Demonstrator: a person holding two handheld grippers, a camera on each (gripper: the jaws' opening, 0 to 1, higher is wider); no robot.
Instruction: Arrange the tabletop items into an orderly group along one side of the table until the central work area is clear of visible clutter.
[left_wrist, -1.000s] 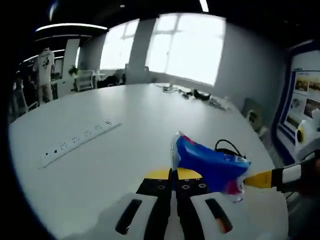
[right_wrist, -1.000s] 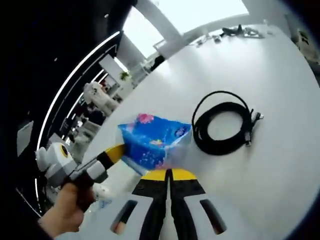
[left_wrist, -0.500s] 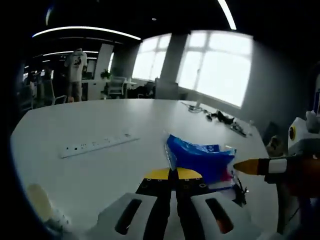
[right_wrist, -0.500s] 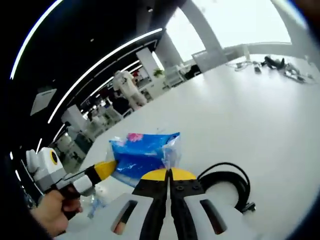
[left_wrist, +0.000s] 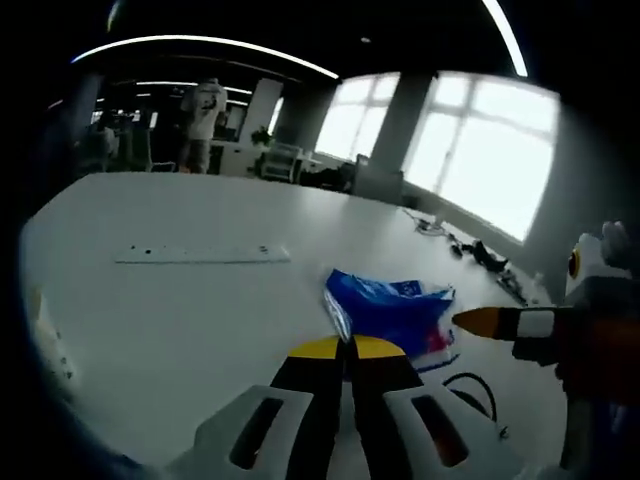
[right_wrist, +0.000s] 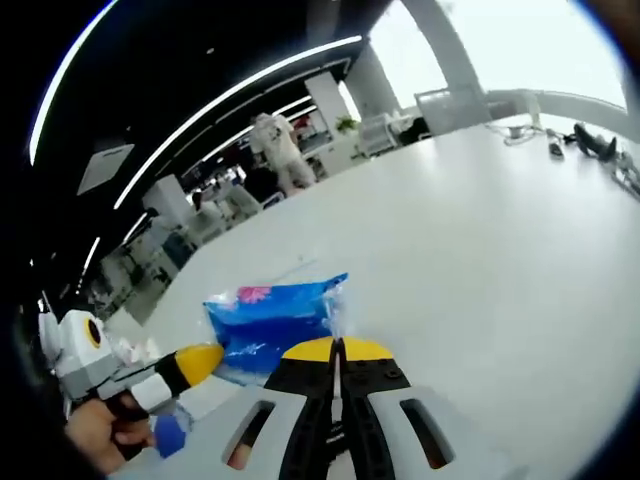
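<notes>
My left gripper (left_wrist: 346, 347) and my right gripper (right_wrist: 335, 350) each have their jaws pressed together on opposite ends of the blue crinkly plastic packet (left_wrist: 392, 314), held between them over the white table (left_wrist: 180, 300). A coiled black cable (left_wrist: 472, 392) lies on the table near the packet, and a long white power strip (left_wrist: 203, 255) lies farther off to the left.

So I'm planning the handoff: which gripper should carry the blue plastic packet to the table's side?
Either could; both grip it. The left gripper and right gripper each pinch an end of the blue plastic packet, jaws closed. Judging loosely, left: white table lies open beside it.
</notes>
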